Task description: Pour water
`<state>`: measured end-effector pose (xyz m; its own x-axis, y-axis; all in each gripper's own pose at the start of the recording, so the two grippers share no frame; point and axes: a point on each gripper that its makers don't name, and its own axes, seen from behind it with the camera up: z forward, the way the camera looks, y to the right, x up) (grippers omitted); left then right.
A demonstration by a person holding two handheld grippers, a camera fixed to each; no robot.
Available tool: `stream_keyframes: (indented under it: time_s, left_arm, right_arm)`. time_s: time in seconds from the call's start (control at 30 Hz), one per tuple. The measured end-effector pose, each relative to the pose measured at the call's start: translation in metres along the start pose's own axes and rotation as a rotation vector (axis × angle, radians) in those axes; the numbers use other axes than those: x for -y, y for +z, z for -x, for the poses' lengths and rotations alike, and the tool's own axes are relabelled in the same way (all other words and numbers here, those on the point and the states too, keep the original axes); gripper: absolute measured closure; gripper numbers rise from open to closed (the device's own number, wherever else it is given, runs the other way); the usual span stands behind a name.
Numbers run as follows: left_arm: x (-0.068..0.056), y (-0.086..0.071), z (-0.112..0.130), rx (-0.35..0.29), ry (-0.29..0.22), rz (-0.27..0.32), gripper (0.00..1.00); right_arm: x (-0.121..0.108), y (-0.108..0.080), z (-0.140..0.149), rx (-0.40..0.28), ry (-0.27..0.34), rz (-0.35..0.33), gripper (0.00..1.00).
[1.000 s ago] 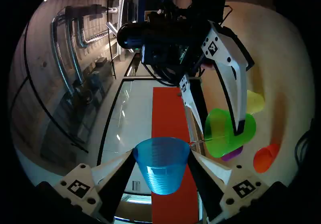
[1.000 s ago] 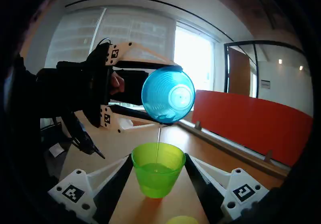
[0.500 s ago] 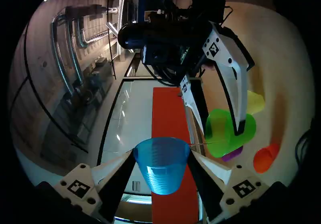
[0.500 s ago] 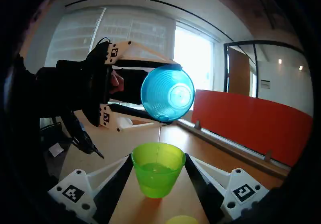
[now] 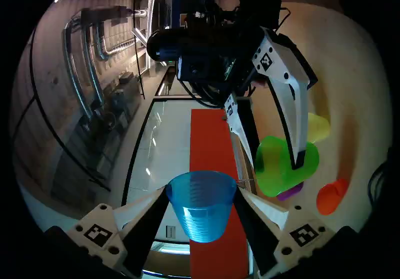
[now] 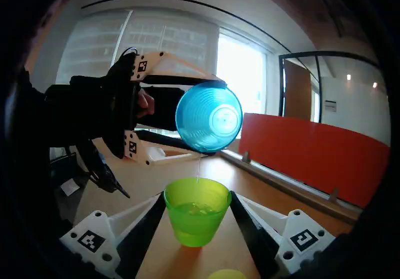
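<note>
In the left gripper view the left gripper [image 5: 201,199] has both fingers squeezed onto a see-through blue plastic cup [image 5: 201,218], and over in the right gripper view the right gripper [image 6: 197,213] pinches a part-filled green plastic cup [image 6: 197,225] just under that tipped blue one.

My left gripper [image 5: 201,195] grips a blue cup [image 5: 201,214]; ahead, my right gripper [image 5: 274,161] holds a green cup [image 5: 270,179].
</note>
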<state>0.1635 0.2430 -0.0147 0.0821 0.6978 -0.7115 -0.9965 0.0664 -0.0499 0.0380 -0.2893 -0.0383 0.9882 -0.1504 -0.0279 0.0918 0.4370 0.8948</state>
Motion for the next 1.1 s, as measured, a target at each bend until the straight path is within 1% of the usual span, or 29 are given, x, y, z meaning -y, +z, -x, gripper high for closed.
stream_keyframes:
  time_s: [0.27, 0.6, 0.7, 0.87, 1.1]
  left_arm:
    - [0.001, 0.002, 0.0, 0.0, 0.0, 0.001, 0.13]
    - [0.0, 0.004, -0.002, -0.004, -0.061, 0.004, 0.13]
    - [0.0, 0.004, 0.0, 0.001, -0.102, 0.001, 0.13]
    - [-0.003, 0.004, 0.006, 0.017, -0.22, -0.003, 0.13]
    - [-0.007, 0.004, 0.013, 0.03, -0.338, -0.01, 0.13]
  right_arm:
    - [-0.001, 0.0, 0.0, -0.001, -0.001, 0.003, 0.06]
    - [0.0, -0.002, -0.001, -0.003, -0.004, 0.009, 0.06]
    - [0.0, -0.003, -0.002, -0.003, -0.004, 0.012, 0.06]
    - [-0.001, -0.004, 0.0, -0.002, 0.003, 0.017, 0.06]
    - [-0.003, -0.004, 0.001, 0.0, 0.005, 0.025, 0.06]
